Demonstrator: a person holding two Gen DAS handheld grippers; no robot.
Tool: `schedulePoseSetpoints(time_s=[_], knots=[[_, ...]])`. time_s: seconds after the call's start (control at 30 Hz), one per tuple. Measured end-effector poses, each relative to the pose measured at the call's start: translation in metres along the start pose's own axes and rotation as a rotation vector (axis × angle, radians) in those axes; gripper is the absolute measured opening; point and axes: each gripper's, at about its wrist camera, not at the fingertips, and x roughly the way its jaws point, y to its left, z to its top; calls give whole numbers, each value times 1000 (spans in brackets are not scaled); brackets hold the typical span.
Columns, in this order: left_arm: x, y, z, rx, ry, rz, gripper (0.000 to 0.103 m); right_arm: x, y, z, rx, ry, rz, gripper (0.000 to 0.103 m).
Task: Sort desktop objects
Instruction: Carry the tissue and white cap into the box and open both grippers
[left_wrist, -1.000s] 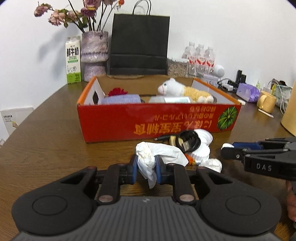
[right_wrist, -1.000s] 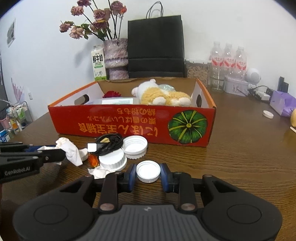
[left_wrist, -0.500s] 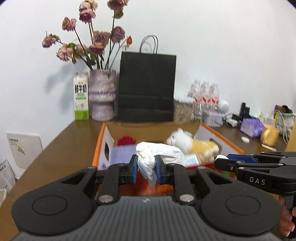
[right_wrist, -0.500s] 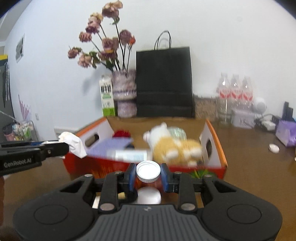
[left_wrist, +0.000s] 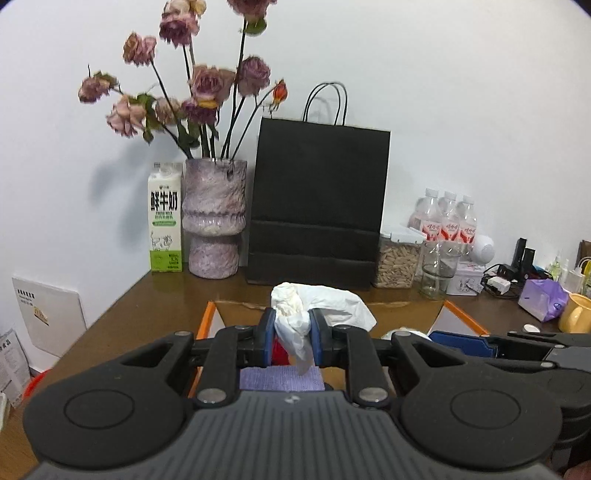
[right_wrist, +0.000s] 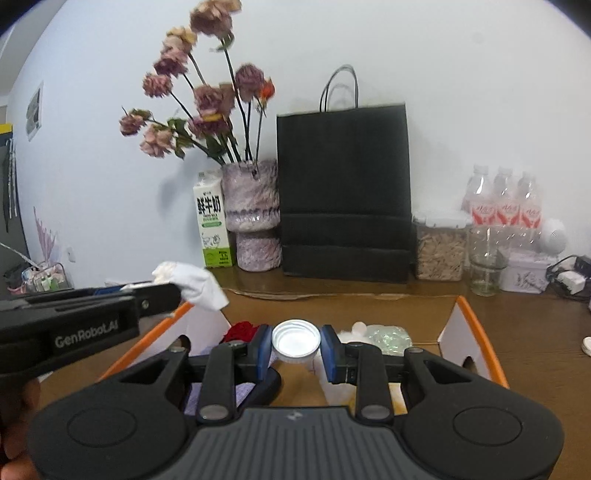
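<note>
My left gripper (left_wrist: 292, 334) is shut on a crumpled white tissue (left_wrist: 317, 306) and hangs over the open cardboard box (left_wrist: 208, 317) with orange edges. The same tissue (right_wrist: 192, 282) shows at the left of the right wrist view, at the tip of the left gripper. My right gripper (right_wrist: 296, 345) is shut on a white round lid (right_wrist: 295, 338), held over the box (right_wrist: 476, 332). Inside the box lie a red object (right_wrist: 240, 329), a purple pad (left_wrist: 280, 378) and a white plush toy, mostly hidden by the grippers.
Along the wall stand a milk carton (left_wrist: 165, 223), a vase of dried roses (left_wrist: 214, 221), a black paper bag (left_wrist: 317, 206), a seed jar (left_wrist: 397, 260), a glass (left_wrist: 439, 267) and water bottles (left_wrist: 447, 221). A yellow mug (left_wrist: 576, 314) and purple packet (left_wrist: 541, 304) sit at right.
Both grippers have risen from the tabletop and moved forward over the box, carrying the tissue and the lid. The lids and cable on the table have dropped out of view.
</note>
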Motion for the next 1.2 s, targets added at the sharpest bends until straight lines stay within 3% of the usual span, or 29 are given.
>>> schedulePoseSetpoints(time_s=[0.2,0.9,1.03,1.1,1.17,1.2], knots=[[22,8,-21,16,95,25,20,21,-4,-20,-18,74,9,27],[25,-1,-38,65,130,17,22,19,-8,-28,-26,66,-30,27],[24,-2,-38,67,118,37,33,13,-7,-28,-31,55,-38,27],[21,-1,-37,65,106,43,42,8,-7,-26,-37,43,-42,33],[18,-1,-36,65,91,56,67,2,-7,-25,-43,24,-44,54],[15,-1,-35,65,82,63,73,-1,-7,-24,-48,12,-51,60]])
